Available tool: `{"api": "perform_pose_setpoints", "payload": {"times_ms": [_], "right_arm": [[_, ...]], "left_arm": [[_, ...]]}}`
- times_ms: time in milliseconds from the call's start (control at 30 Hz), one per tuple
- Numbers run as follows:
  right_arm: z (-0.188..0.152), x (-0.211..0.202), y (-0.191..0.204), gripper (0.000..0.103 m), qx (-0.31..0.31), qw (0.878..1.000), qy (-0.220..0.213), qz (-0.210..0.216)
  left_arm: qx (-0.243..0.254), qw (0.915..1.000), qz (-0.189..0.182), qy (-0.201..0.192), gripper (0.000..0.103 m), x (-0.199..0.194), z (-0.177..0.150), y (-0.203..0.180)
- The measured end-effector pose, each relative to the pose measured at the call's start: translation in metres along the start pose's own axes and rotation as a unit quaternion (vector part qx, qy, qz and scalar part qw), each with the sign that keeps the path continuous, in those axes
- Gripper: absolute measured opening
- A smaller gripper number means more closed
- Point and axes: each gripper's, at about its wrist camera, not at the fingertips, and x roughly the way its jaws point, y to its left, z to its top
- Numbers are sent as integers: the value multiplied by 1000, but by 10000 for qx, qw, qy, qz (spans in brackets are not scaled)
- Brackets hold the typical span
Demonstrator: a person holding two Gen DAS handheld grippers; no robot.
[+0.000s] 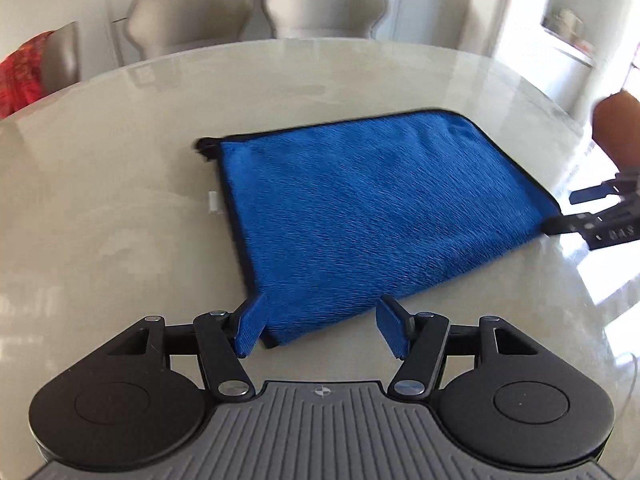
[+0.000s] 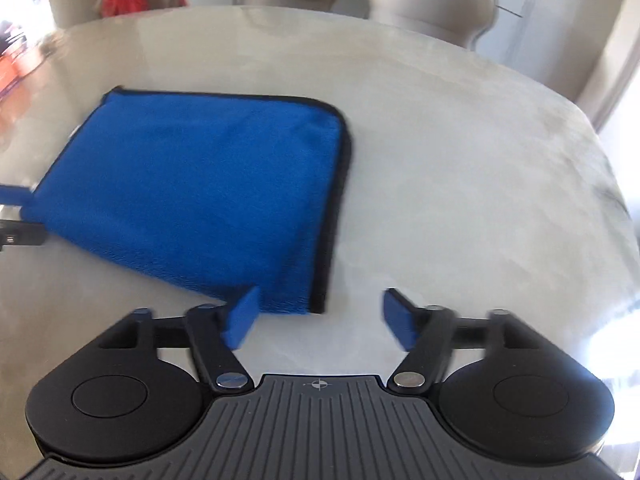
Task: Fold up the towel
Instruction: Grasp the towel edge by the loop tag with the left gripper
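Note:
A blue towel (image 1: 360,208) with a dark edge lies flat on the pale glossy table, folded into a rectangle. My left gripper (image 1: 322,330) is open and empty, its blue pads on either side of the towel's near left corner. My right gripper (image 2: 318,318) is open and empty, just off the towel's (image 2: 200,200) near right corner. The right gripper also shows in the left wrist view (image 1: 592,216) at the towel's right edge. The left gripper shows in the right wrist view (image 2: 16,216) at the towel's left edge.
The table (image 1: 120,240) is round-edged and reflective. Grey upholstered chairs (image 1: 324,4) stand along its far side. A chair with red cloth (image 1: 20,76) stands at the far left. A small white tag (image 1: 213,201) lies beside the towel's left edge.

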Motion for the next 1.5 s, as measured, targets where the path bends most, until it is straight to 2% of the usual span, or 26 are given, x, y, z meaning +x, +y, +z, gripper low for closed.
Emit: {"api": "perform_pose_setpoints", "payload": {"times_ms": [33, 100, 200, 400, 667, 767, 833, 900, 933, 1000, 1167, 1233, 1333, 1367, 1433, 1500], "right_arm": [[-1, -5, -3, 72, 44, 10000, -56, 42], [-3, -13, -4, 72, 31, 9998, -180, 111], [-5, -20, 0, 73, -52, 9996, -248, 158], [-7, -21, 8, 73, -135, 9992, -226, 284], [-5, -27, 11, 73, -119, 9990, -268, 331], [-2, -32, 20, 73, -213, 9983, -360, 401], [0, -35, 33, 73, -477, 9966, -445, 504], [0, -38, 53, 72, -890, 9926, -552, 608], [0, -39, 64, 71, -1096, 9901, -594, 646], [0, -40, 80, 71, -1377, 9857, -623, 739], [2, -38, 147, 71, -2428, 9597, -848, 1131], [4, -35, 171, 71, -2798, 9477, -961, 1194], [5, -29, 193, 70, -3128, 9375, -1122, 1033], [5, -25, 200, 68, -3292, 9318, -1205, 937], [6, -17, 210, 35, -3508, 9250, -1279, 704], [6, -3, 219, 22, -3767, 9163, -1270, 480]], "left_arm": [[-217, 9997, 81, -50, 66, -4, 0, 6], [-872, 9962, -55, -4, 71, -9, -3, 21], [-1651, 9856, -274, 227, 71, -6, -6, 36], [-2375, 9692, -548, 343, 71, 5, -9, 45], [-3086, 9466, -821, 442, 71, 17, 0, 53], [-3222, 9417, -818, 517, 65, 21, 4, 54], [-3303, 9381, -855, 594, 33, 27, 5, 56], [-3410, 9330, -945, 658, 17, 32, 2, 60], [-3462, 9304, -989, 688, 18, 35, 1, 62], [-3440, 9315, -969, 683, 17, 36, 1, 62], [-3621, 9223, -1219, 587, 16, 35, 6, 66], [-3602, 9222, -1301, 533, 16, 32, 12, 67], [-3518, 9246, -1372, 501, 16, 28, 20, 66], [-3514, 9243, -1391, 528, 16, 28, 22, 66], [-3541, 9226, -1424, 558, 16, 28, 23, 66], [-3630, 9180, -1486, 580, 16, 29, 23, 68]]}}
